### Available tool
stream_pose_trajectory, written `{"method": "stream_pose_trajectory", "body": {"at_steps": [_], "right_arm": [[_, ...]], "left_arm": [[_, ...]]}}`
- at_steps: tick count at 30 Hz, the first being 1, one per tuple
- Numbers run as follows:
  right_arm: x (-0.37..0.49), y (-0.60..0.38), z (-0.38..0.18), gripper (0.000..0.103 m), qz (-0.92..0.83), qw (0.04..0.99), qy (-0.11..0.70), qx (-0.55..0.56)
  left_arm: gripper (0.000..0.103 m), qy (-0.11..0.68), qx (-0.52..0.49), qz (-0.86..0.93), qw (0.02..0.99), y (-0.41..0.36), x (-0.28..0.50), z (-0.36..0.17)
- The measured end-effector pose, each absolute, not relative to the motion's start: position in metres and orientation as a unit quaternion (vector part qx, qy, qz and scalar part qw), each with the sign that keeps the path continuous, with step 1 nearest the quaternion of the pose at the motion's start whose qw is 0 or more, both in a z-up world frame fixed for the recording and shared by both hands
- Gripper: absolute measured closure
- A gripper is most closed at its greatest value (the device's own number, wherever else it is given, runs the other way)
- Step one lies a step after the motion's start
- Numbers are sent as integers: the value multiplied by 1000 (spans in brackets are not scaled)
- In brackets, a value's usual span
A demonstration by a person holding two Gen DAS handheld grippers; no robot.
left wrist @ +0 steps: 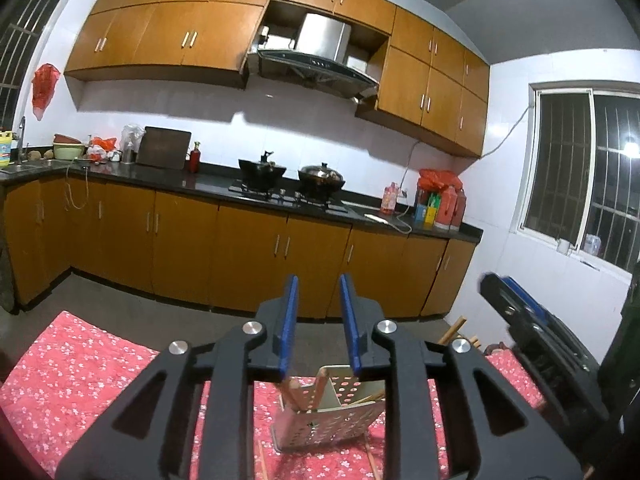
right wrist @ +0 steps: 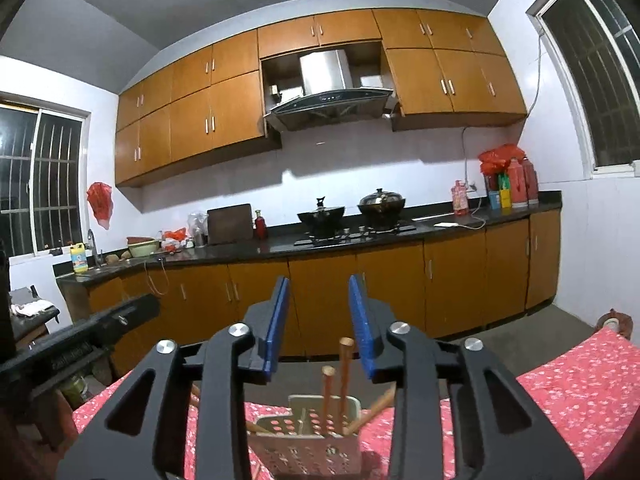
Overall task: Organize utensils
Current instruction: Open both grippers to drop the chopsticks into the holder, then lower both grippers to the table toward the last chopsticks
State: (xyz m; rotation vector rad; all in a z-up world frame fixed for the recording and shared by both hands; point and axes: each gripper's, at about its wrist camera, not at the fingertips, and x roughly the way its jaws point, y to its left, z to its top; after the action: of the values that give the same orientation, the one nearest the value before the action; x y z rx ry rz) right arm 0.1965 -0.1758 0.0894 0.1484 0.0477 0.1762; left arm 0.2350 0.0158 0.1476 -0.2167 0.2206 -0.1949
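A perforated metal utensil holder (left wrist: 328, 420) stands on the red floral tablecloth (left wrist: 80, 380), with several wooden-handled utensils (left wrist: 298, 394) leaning in it. My left gripper (left wrist: 318, 292) hovers just above and behind the holder, its blue pads apart with nothing between them. In the right wrist view the same holder (right wrist: 312, 444) sits below my right gripper (right wrist: 319, 282), and two upright wooden handles (right wrist: 345, 376) rise toward the gap. The right pads are apart and press on nothing. Each gripper shows in the other's view: the right gripper (left wrist: 520, 320), the left gripper (right wrist: 80, 344).
Loose wooden sticks (left wrist: 262, 460) lie on the cloth beside the holder. Beyond the table are a grey floor and brown kitchen cabinets (left wrist: 248, 248) under a dark countertop with two pots (left wrist: 320, 180). Wooden sticks (left wrist: 452, 330) poke up past the table's far right edge.
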Motion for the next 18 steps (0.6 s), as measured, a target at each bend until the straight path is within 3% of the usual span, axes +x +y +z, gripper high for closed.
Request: {"method": "stream_pose_trajectory", "body": {"at_steps": [4,8,13,18], "right_arm": [[179,-195,68,68,73,993,65,66],[179,-203,23,68,60,985,151,49],[185,-202,-60,68,86,945,310,55],[176,-181,-109,69,113,914,385,52]], "left_arm": [[78,110,-124,-93,982,33,210,146],[69,135,-124,-81,980,46,186,123],[69,241,-119,-63,961,54,184,58],[70,340,-113,-54,932,50,184,-8]]}}
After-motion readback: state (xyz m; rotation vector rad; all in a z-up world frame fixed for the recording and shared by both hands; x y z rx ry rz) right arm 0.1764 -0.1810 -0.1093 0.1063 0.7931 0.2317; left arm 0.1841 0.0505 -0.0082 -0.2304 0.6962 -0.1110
